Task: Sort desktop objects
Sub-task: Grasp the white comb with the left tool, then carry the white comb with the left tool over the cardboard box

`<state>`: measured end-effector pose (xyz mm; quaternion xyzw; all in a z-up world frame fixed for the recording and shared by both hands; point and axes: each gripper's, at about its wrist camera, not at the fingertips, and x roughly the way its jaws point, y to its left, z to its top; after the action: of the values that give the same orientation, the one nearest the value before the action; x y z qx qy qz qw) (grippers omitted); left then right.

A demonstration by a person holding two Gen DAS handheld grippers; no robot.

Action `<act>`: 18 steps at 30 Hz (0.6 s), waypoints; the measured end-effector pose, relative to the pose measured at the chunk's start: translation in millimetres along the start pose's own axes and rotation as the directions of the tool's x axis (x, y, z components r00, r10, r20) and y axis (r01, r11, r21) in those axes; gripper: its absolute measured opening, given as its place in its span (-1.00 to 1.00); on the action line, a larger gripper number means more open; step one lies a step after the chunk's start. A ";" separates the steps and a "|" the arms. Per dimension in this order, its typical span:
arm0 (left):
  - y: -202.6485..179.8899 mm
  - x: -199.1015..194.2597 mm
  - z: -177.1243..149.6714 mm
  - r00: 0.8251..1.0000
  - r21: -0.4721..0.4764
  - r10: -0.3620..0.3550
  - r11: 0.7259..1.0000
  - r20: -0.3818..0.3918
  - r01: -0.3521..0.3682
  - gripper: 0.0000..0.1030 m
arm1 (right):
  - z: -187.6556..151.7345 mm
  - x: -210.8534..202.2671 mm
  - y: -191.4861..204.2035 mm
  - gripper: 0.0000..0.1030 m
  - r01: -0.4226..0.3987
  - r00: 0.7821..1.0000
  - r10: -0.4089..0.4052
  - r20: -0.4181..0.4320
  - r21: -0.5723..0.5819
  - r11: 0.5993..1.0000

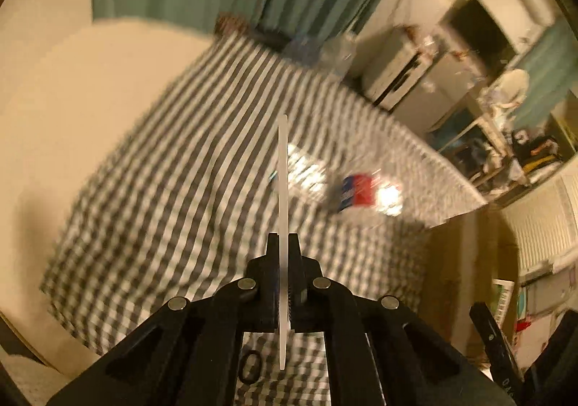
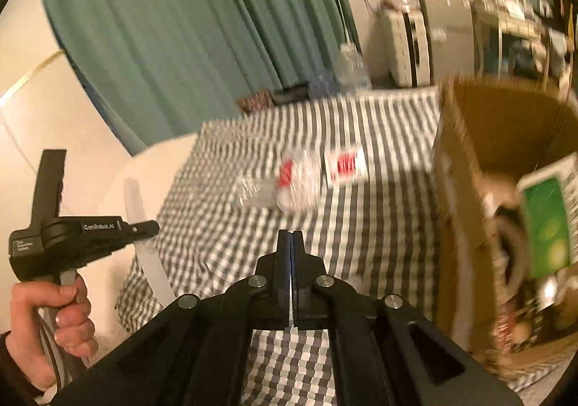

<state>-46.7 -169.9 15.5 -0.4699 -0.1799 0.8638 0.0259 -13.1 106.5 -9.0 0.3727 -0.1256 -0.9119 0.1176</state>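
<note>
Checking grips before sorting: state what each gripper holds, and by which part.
Left gripper is shut on a flat translucent white plastic strip, clamped partway along its length, both ends sticking out. Right gripper is shut, holding nothing.

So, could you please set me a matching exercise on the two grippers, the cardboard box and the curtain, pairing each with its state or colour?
Things:
1. left gripper
2. right gripper
3. cardboard box
4. curtain

States or colours:
A. teal
B. shut, nothing between the fingers
C. open on top, with things inside
D. shut on a white strip

Pairs: 1-D, 2-B, 3-C, 4-A
</note>
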 end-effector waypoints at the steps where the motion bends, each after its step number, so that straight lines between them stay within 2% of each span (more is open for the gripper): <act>1: -8.0 -10.4 1.0 1.000 0.016 -0.013 1.000 0.025 0.013 -0.95 | 2.7 -8.0 2.1 -1.00 -0.004 1.000 0.004 0.020 -0.007 1.000; 5: -47.5 -64.9 7.5 0.983 0.117 -0.075 0.992 0.165 0.056 -0.95 | 8.3 -41.2 6.7 -1.00 0.012 0.997 -0.011 0.076 -0.016 1.000; 7: -76.7 -91.8 7.4 0.964 0.201 -0.118 0.977 0.237 0.070 -0.95 | 11.0 -61.9 5.2 -1.00 0.044 0.992 -0.040 0.120 -0.026 0.999; 10: -115.7 -123.6 0.0 0.936 0.305 -0.197 0.947 0.293 0.104 -0.95 | 24.3 -101.7 -1.7 -1.00 0.121 0.972 -0.112 0.206 -0.031 0.992; 14: -172.9 -134.7 -15.3 0.903 0.438 -0.339 0.876 0.264 0.201 -0.95 | 40.3 -149.5 -22.0 -1.00 0.236 0.929 -0.224 0.296 -0.007 0.972; 16: -201.6 -127.1 -23.6 0.897 0.497 -0.385 0.835 0.220 0.236 -0.95 | 45.2 -166.8 -38.6 -1.00 0.291 0.906 -0.282 0.316 0.019 0.957; 18: -233.3 -108.7 -35.7 0.893 0.559 -0.421 0.784 0.160 0.269 -0.95 | 49.7 -169.7 -54.7 -1.00 0.326 0.897 -0.323 0.303 0.039 0.944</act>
<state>14.2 34.9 163.3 -0.2784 -0.0237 0.9165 0.2864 62.9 217.3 118.3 0.2423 -0.0726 -0.9659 -0.0544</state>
